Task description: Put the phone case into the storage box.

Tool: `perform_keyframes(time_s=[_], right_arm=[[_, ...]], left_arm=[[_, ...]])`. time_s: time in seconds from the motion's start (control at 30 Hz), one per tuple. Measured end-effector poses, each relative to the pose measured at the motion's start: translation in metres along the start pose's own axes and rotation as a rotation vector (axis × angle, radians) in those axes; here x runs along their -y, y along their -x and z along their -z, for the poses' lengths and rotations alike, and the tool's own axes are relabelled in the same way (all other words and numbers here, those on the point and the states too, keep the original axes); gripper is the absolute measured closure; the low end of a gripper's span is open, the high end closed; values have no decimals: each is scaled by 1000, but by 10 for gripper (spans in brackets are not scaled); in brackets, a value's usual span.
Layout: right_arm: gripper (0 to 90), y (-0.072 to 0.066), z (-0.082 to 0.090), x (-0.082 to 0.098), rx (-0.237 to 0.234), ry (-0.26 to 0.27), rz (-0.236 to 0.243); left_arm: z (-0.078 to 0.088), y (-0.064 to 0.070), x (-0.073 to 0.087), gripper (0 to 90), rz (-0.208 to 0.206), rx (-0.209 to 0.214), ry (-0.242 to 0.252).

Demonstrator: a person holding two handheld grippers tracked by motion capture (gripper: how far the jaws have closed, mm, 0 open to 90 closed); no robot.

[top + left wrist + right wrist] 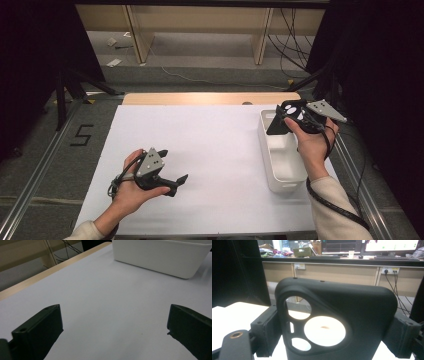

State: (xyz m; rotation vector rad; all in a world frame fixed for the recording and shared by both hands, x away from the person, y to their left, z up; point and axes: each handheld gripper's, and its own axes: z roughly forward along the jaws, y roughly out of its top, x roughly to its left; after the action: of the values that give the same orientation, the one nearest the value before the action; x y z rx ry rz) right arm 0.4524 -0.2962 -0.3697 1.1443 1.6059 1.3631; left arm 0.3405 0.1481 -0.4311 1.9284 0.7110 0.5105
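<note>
A black phone case (337,322) is clamped between the jaws of the right gripper (295,117), with one jaw pressed against each of its side edges. In the right gripper view the case stands upright, and its round and oblong camera cut-outs are seen at its left part, with the white surface showing through them. In the high view the case (292,112) is held up above the far end of a white bin (280,170), which stands on the right part of the table, near its right edge. The right gripper is carried by the person's right hand (312,145), and its grey three-cornered plate (325,110) is pointed to the right.

The left gripper (172,167) is held by the left hand (132,192) low over the near left part of the white table cover (210,145), well apart from the bin. Its jaws are spread wide and nothing is seen between them; in the left gripper view only the bare white surface lies in the gap, and the white bin (160,257) is seen farther off at the upper right. A strip of light wood (210,98) is left uncovered along the far edge of the table.
</note>
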Motion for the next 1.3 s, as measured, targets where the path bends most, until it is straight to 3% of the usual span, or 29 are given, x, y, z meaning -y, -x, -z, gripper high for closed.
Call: perform_keyframes(time_s=[1.3], right_arm=[[163, 1, -12, -5, 5, -71, 33]], left_arm=[[0, -1, 0, 0, 0, 0, -2]])
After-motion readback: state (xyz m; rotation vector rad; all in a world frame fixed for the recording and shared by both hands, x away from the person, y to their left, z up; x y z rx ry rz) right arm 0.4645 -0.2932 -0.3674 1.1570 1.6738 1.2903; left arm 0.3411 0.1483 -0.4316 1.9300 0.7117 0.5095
